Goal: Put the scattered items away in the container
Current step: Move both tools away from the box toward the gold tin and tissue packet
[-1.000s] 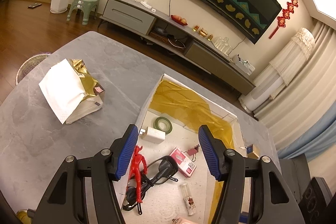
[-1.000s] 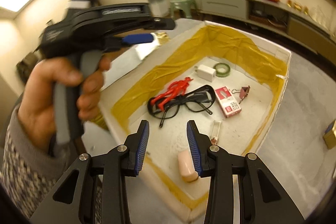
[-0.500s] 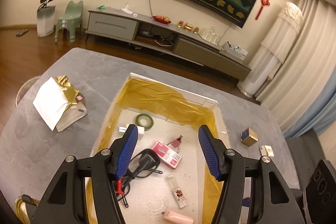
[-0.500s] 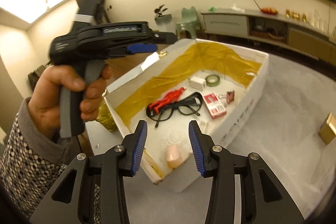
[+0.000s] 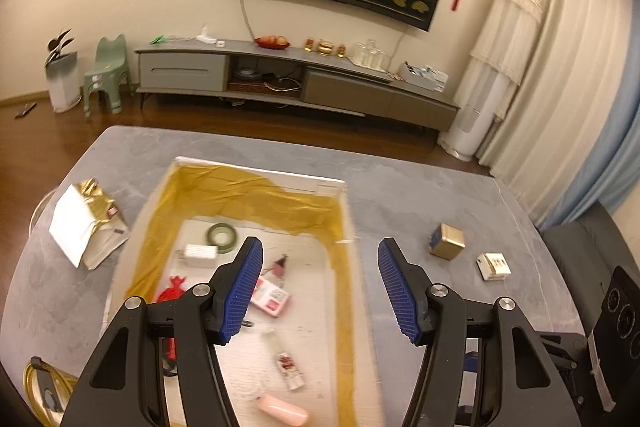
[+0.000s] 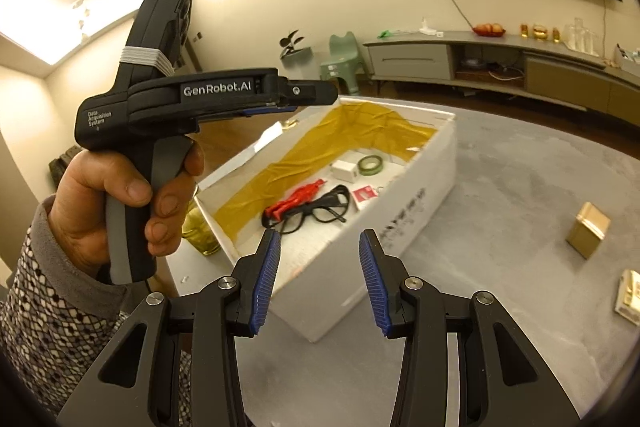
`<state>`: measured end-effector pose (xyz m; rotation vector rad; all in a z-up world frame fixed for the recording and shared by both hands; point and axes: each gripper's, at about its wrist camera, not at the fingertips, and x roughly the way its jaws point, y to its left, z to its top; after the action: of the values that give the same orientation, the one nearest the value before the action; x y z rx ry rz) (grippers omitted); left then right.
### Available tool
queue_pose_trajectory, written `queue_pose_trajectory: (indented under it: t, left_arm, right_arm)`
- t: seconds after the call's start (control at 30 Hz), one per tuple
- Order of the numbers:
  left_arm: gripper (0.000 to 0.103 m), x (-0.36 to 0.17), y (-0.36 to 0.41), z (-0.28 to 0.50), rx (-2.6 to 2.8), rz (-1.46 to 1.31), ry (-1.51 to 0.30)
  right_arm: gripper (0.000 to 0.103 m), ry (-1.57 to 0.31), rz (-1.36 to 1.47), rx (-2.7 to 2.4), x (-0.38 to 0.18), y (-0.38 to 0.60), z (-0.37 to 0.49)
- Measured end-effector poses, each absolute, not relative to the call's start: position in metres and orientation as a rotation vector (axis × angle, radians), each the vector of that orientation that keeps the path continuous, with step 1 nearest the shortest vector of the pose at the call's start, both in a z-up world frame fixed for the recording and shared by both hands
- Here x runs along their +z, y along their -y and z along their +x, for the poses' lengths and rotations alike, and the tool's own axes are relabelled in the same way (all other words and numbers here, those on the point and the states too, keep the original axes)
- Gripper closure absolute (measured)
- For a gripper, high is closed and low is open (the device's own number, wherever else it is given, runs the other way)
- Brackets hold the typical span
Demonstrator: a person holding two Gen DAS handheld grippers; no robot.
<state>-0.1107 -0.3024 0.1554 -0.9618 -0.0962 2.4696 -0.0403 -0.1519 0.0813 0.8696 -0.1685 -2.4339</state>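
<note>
Left gripper [image 5: 320, 287]: yours, jaws spread wide, nothing between them, held above the right-hand wall of the box [image 5: 347, 211]. Right gripper [image 6: 319, 281]: also yours, jaws parted and empty, hovering off the near corner of the box; your left hand [image 6: 120, 203] on the other tool's grip shows in this view. Box: white, gold-lined, on the grey table [image 5: 420, 195]. Contents so far: green tape roll [image 5: 222, 235], white adapter [image 5: 198, 253], red figure [image 6: 296, 201], black glasses [image 6: 320, 209], pink card pack [image 5: 270, 299], binder clip [image 5: 279, 265], small vial [image 5: 286, 363], pink bar [image 5: 282, 413]. Still outside, to the right of the box and well apart from it: gold cube [image 6: 588, 235] and a white packet [image 6: 630, 297] just beyond it. On the far left of the table: a white-and-gold bag [image 5: 86, 227], which may or may not count as an item to tidy. Risks, as judged from here: the cube looks smooth-faced and boxy, so a pinch across a corner rather than flat faces could let it twist out; the packet lies flat, so your fingertips may scrape the table and skid it away; with both tools close together over the box, reaching across with the wrong one could knock the wall or clash the grippers. The left view is blurred, so fine detail is uncertain.
</note>
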Motion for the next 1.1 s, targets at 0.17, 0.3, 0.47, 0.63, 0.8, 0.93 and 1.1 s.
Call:
queue_pose_trajectory:
  t: [0.17, 0.3, 0.47, 0.63, 0.8, 0.93, 1.1]
  left_arm:
    - [0.042, 0.155, 0.267, -0.102, 2.445, -0.958, 0.027]
    - [0.042, 0.151, 0.239, -0.099, 2.431, -0.969, -0.038]
    - [0.042, 0.140, 0.203, -0.097, 2.405, -0.992, -0.104]
    - [0.042, 0.130, 0.169, -0.098, 2.378, -1.006, -0.156]
    - [0.042, 0.120, 0.141, -0.101, 2.351, -1.018, -0.198]
    - [0.042, 0.111, 0.121, -0.104, 2.327, -1.032, -0.223]
    - [0.042, 0.100, 0.098, -0.108, 2.299, -1.046, -0.248]
  right_arm:
    - [0.059, 0.196, 0.871, -2.480, 0.081, 0.121, -0.031]
    - [0.059, 0.238, 0.883, -2.514, 0.076, 0.095, -0.029]
    - [0.059, 0.309, 0.893, -2.531, 0.074, 0.064, -0.031]
    - [0.059, 0.364, 0.888, -2.546, 0.073, 0.042, -0.035]
    - [0.059, 0.400, 0.918, -2.557, 0.063, 0.022, -0.038]
    - [0.059, 0.450, 0.962, -2.572, 0.052, -0.001, -0.038]
    - [0.059, 0.501, 1.006, -2.584, 0.041, -0.024, -0.035]
